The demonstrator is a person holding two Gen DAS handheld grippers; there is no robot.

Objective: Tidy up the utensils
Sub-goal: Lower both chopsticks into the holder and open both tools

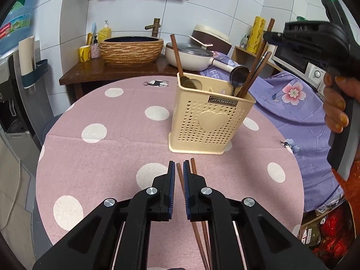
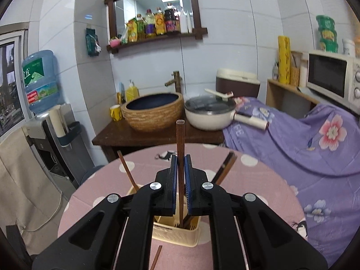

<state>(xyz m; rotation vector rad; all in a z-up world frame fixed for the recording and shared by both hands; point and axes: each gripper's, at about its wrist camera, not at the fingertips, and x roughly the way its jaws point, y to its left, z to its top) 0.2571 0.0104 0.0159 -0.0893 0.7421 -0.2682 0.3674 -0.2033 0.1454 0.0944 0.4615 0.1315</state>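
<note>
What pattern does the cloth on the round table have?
The tablecloth is pink with large white dots, clearest in the left wrist view.

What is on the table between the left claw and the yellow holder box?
Nothing but bare pink dotted tablecloth between the left claw and the utensil holder, in the left wrist view; two chopsticks lie at the claw.

Pink tablecloth [image 1: 112, 157] with white polka dots, and on it a cream holder [image 1: 209, 121] punched with tiny hearts. Brown chopsticks [image 1: 180, 175], blue pads [image 1: 172, 180] on black fingers. Purple floral cloth [image 2: 303, 139] beside.
</note>
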